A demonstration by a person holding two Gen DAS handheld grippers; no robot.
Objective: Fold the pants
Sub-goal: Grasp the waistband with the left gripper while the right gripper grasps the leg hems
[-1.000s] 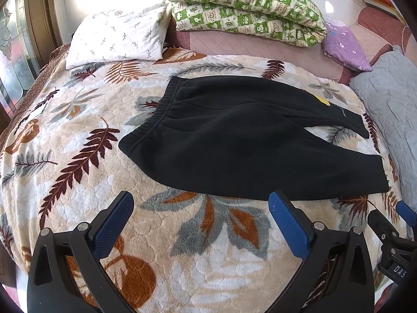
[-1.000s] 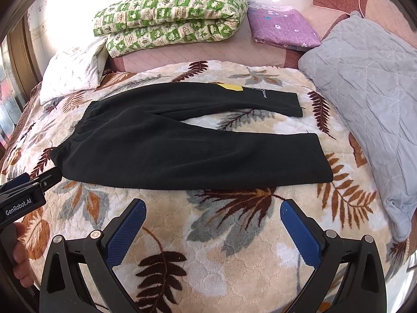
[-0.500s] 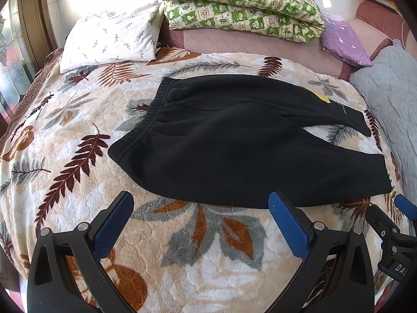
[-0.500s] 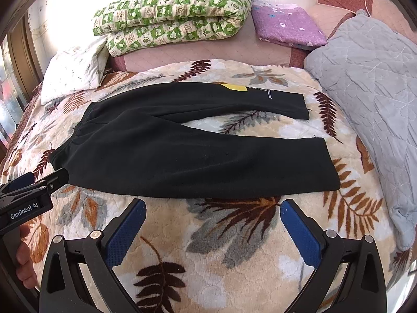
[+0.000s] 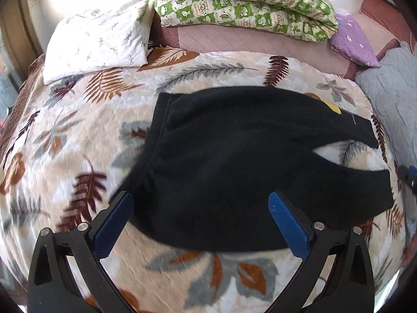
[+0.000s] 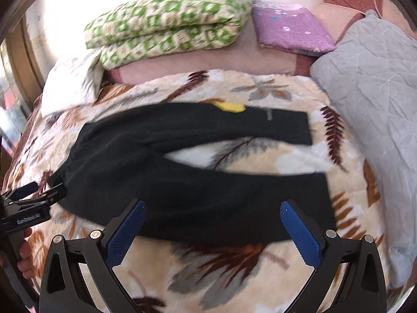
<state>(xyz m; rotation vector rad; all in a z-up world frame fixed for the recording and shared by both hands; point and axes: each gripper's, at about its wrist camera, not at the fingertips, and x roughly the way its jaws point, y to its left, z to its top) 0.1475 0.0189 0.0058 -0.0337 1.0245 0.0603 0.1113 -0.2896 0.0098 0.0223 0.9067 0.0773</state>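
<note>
Black pants (image 5: 234,161) lie flat on the leaf-patterned blanket (image 5: 78,130), waistband at the left and the two legs spread apart to the right. A yellow tag (image 6: 230,107) sits on the far leg. My left gripper (image 5: 199,208) is open over the near waistband corner and holds nothing. In the right wrist view the pants (image 6: 182,182) run across the middle, and my right gripper (image 6: 212,216) hangs open over the near leg with nothing between its fingers. The left gripper (image 6: 36,195) shows at that view's left edge, by the waistband corner.
A white pillow (image 5: 96,39) and a folded green patterned quilt (image 5: 242,2) lie at the head of the bed. A purple cushion (image 6: 292,28) and a grey quilted pillow (image 6: 370,83) sit at the right. A hand (image 6: 24,258) holds the left gripper's handle.
Both grippers have moved forward toward the pants, which now reach in between their fingertips. The pants lie as before. Both grippers remain open.
</note>
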